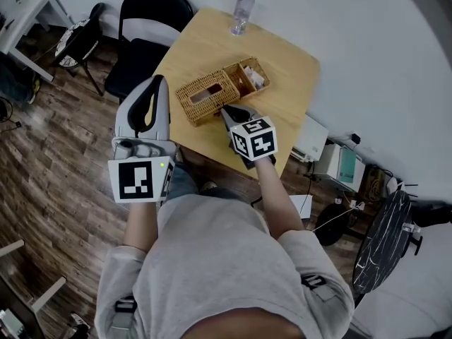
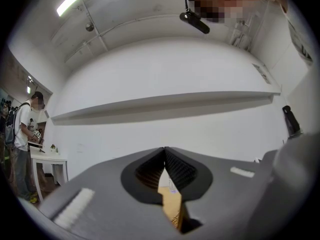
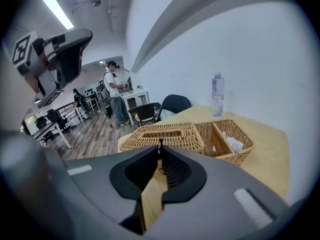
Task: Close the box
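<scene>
Wicker box point(image 1: 212, 94): honey-coloured weave, long and low, sitting just ahead of the right tongs point(image 1: 227, 111). The slotted lid lies flat, so it looks pretty much closed to me.
Side compartment point(image 1: 253, 75): open-topped, on the box end farther from the left tongs point(image 1: 157, 83), with something white and crumpled inside.
Right tongs: dark ribbed pads pinched together at the tips, nothing in them. They're angled down by the lid's near edge, can't tell if touching. My guess is they're there for pressing, not grabbing.
Left tongs: pinched closed too, empty, held up well clear of the box. Probably parked out of the way.
Table point(image 1: 282, 62): smooth pale wood under the right tongs.
Bottle point(image 1: 241, 13): clear plastic, upright, well beyond both tongs.
</scene>
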A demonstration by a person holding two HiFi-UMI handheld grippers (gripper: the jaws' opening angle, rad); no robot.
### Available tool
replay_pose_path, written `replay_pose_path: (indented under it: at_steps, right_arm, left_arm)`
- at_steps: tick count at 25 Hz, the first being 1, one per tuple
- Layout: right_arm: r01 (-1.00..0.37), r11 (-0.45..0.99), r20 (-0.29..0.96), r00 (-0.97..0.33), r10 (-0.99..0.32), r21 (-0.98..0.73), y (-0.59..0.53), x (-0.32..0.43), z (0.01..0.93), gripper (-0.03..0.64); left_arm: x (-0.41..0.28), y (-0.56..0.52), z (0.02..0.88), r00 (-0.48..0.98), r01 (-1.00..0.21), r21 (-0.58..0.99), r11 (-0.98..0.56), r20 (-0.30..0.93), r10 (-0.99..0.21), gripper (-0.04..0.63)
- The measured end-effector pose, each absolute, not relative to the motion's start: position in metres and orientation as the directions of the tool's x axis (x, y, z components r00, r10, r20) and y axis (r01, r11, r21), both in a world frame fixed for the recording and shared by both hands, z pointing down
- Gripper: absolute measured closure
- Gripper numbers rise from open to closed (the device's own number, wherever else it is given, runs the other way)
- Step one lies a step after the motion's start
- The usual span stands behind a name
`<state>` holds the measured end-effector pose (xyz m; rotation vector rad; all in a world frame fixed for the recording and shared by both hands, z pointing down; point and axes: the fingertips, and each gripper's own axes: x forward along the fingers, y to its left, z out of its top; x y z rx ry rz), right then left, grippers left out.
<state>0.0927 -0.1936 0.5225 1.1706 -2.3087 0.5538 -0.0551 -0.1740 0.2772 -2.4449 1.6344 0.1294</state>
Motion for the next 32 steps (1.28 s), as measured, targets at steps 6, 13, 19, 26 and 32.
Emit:
replay_pose_path:
  at_steps: [6, 13, 19, 26, 32]
  right_arm:
    - [-0.828, 0.546, 0.584, -0.510, -0.632, -0.131, -0.191, 0.095, 0.518, 0.598]
    - [-0.846, 0.516, 0.546, -0.498, -0.674, -0.136, -0.187, 0.105, 0.507, 0.600]
    - [-0.869, 0.479, 0.458, -0.479, -0.748, -0.125, -0.187, 0.115, 0.475, 0.601]
    - [-0.893, 0.439, 0.330, -0.444, -0.833, -0.096, -0.184, 0.132, 0.425, 0.600]
    - [-0.912, 0.406, 0.218, -0.407, -0.887, -0.055, -0.176, 0.143, 0.382, 0.600]
  left_arm:
    - [-0.048, -0.179, 0.272, 0.410, -0.912, -0.117, -0.394, -0.188, -0.893, 0.537]
    - [-0.041, -0.177, 0.271, 0.430, -0.902, -0.121, -0.414, -0.189, -0.883, 0.537]
    - [-0.033, -0.175, 0.266, 0.449, -0.893, -0.123, -0.433, -0.196, -0.872, 0.537]
    - [-0.017, -0.174, 0.261, 0.484, -0.875, -0.119, -0.470, -0.205, -0.850, 0.537]
    - [-0.006, -0.171, 0.254, 0.512, -0.859, -0.123, -0.497, -0.216, -0.831, 0.537]
